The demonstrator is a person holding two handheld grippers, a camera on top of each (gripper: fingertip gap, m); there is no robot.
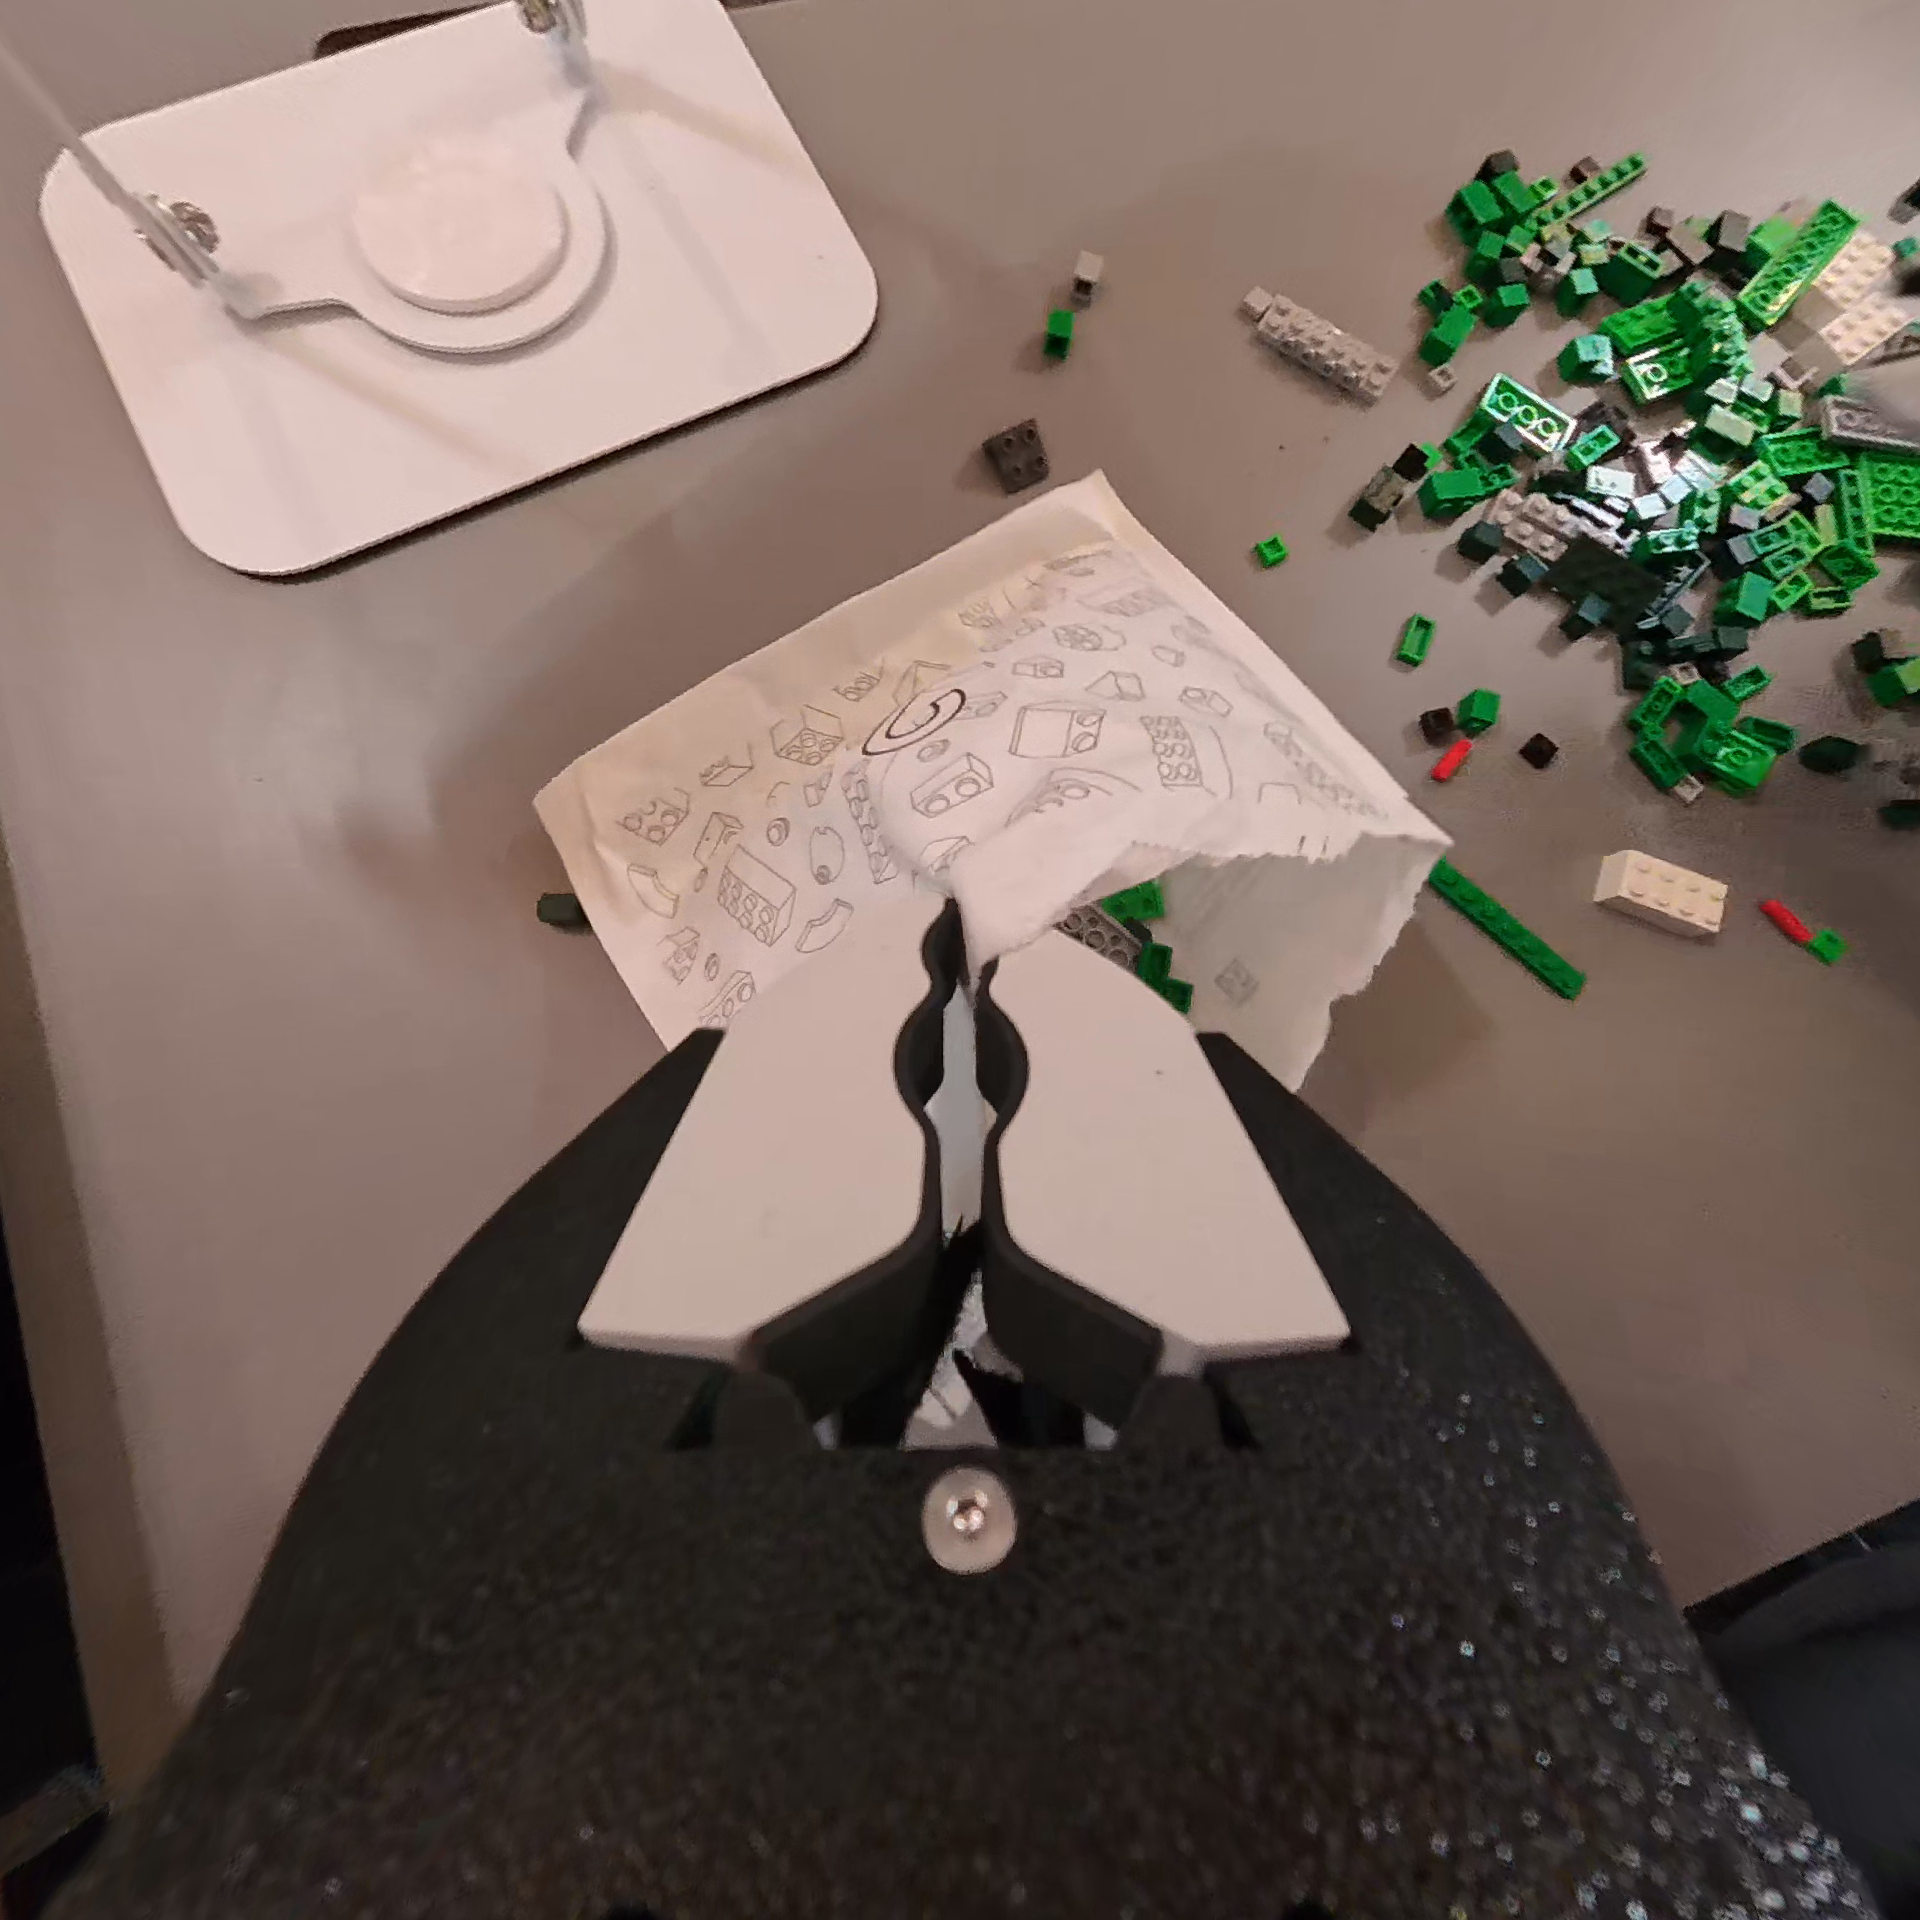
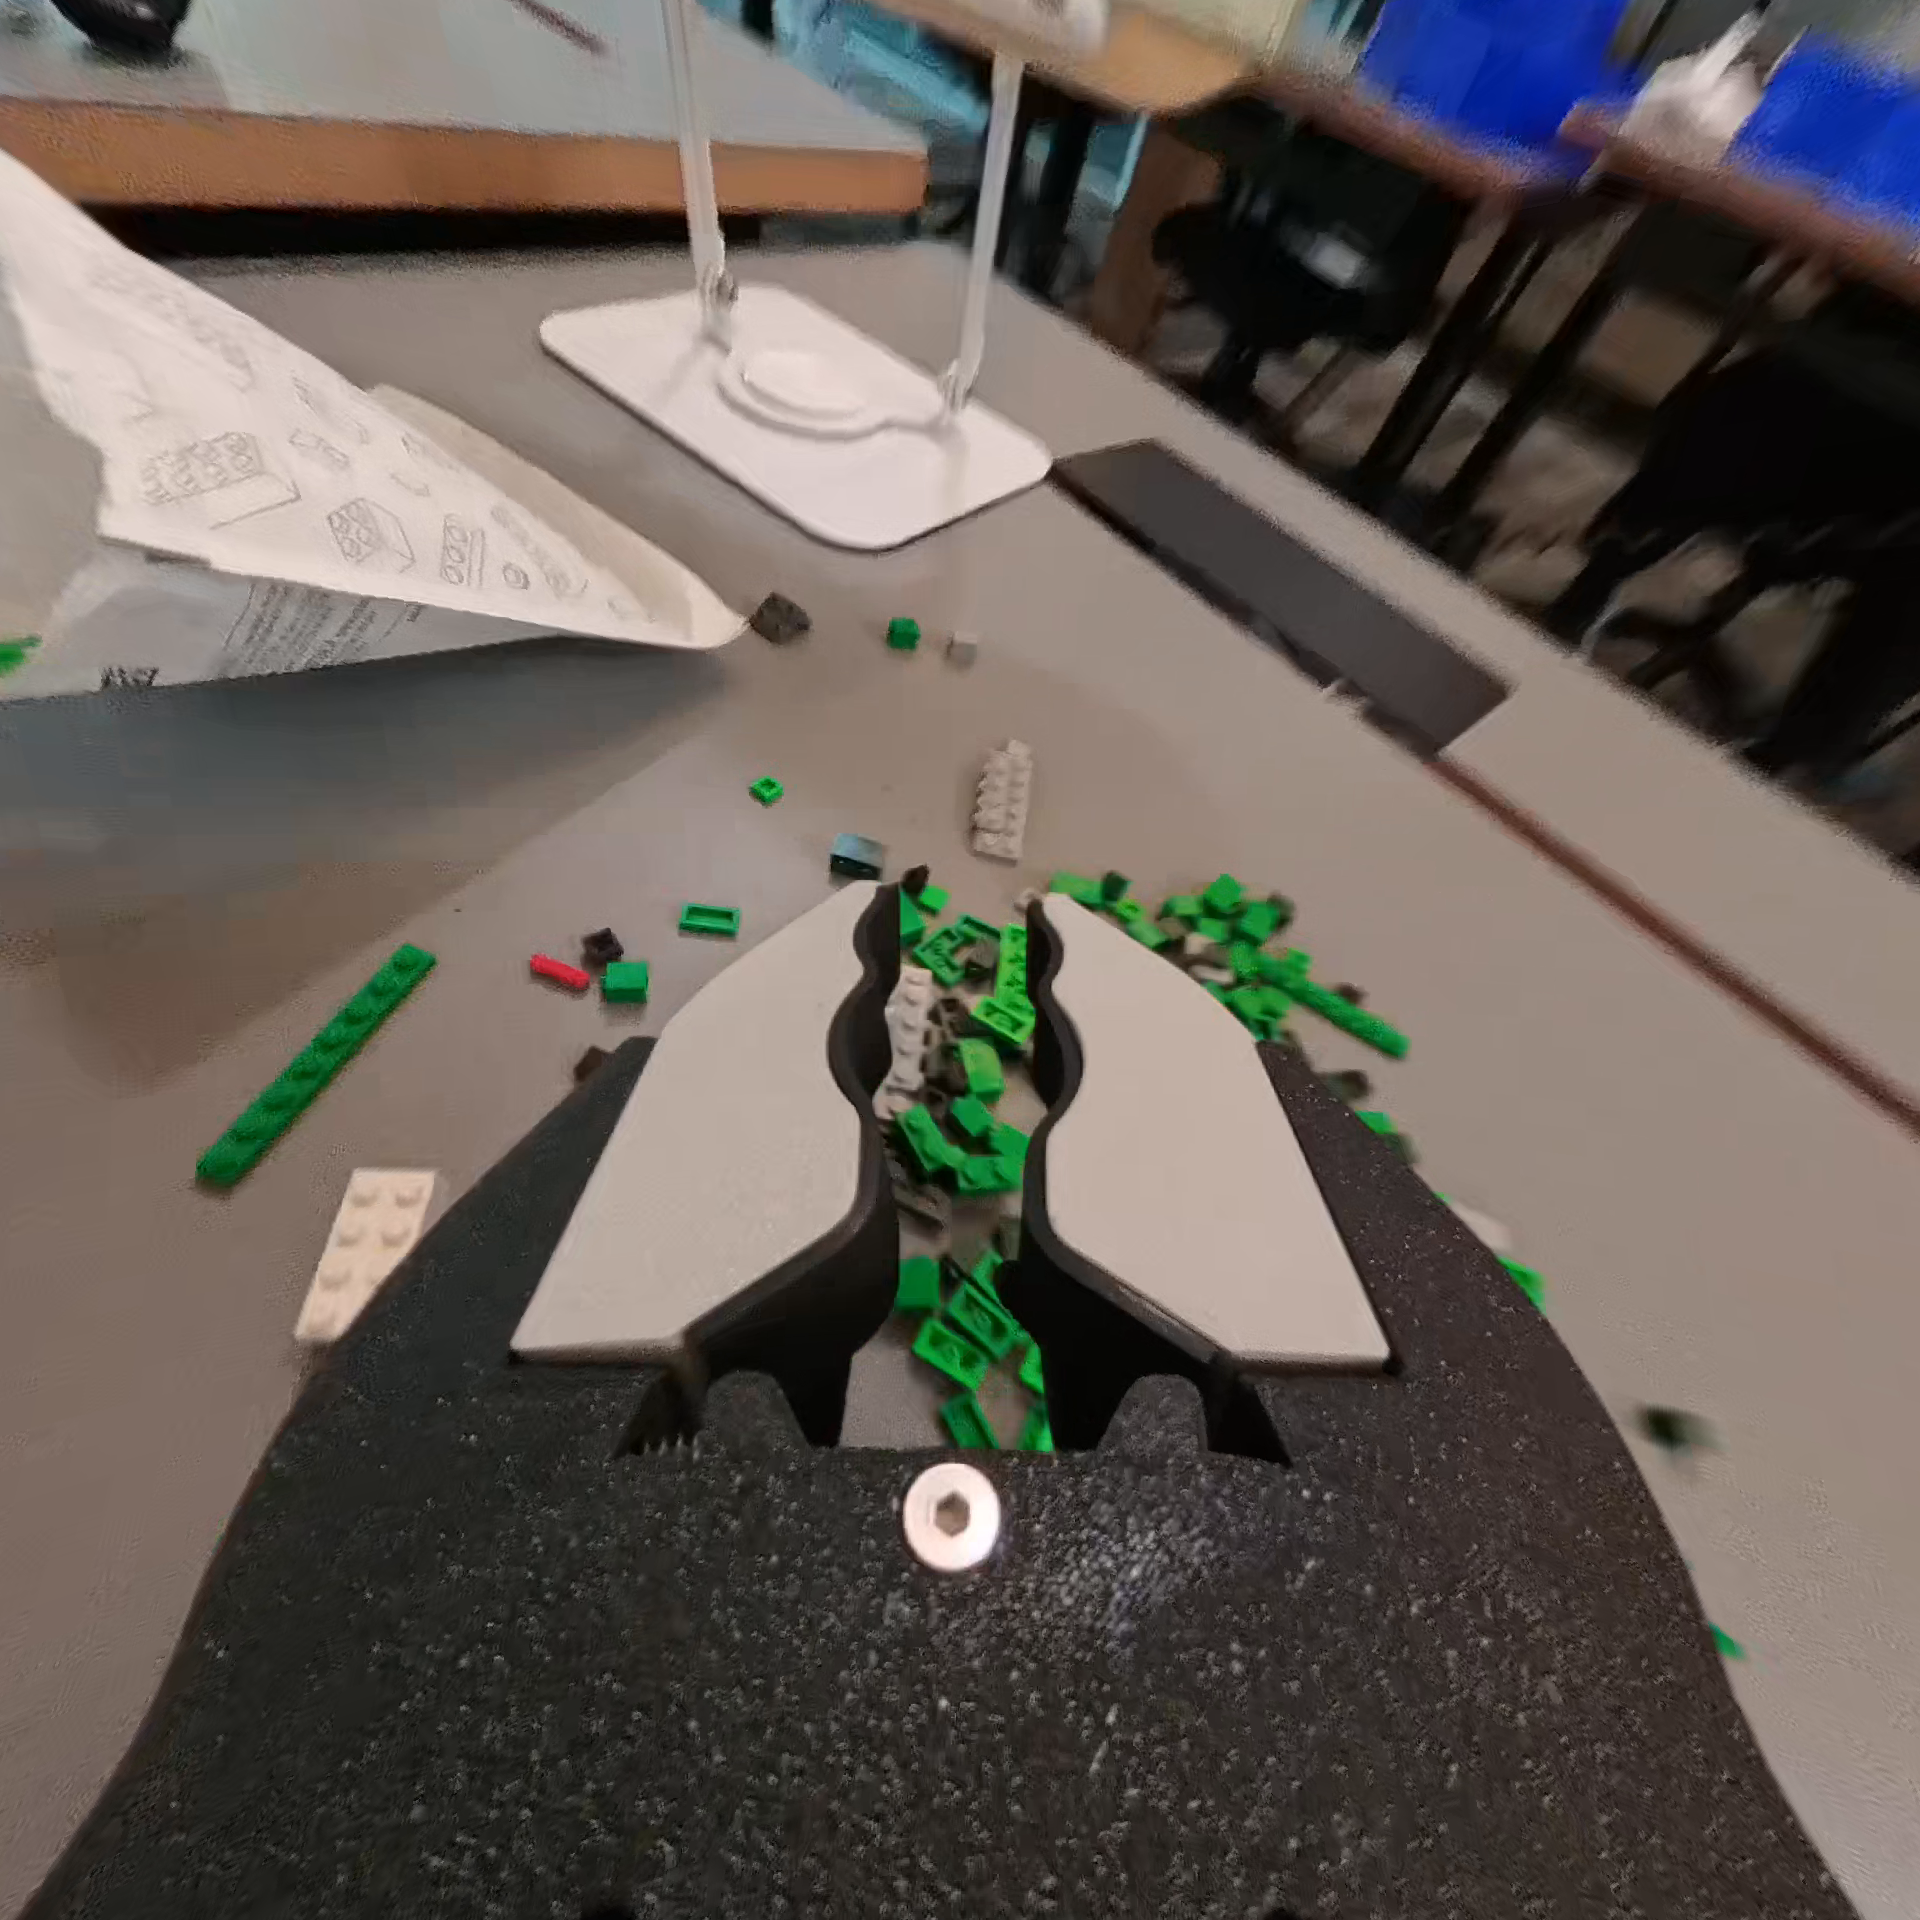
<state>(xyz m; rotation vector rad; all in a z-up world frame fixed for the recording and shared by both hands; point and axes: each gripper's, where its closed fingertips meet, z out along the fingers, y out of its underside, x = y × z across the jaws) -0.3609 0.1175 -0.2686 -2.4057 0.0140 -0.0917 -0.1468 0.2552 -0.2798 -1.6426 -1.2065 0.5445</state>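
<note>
Left tongs (image 1: 964,940) pinch paper bag (image 1: 1039,727) beside scattered bricks (image 1: 1704,468).

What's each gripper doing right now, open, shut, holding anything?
Left gripper: shut on the torn edge of the white paper bag.
Right gripper: open, holding nothing, over the pile of green bricks.

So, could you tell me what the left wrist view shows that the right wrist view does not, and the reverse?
Only the left wrist view shows the left gripper shut on the torn edge of the paper bag.

Only the right wrist view shows the right gripper, open above the brick pile, a black slab and other tables behind.

Both show the bag, the pile, the white stand base and the long green plate.
</note>
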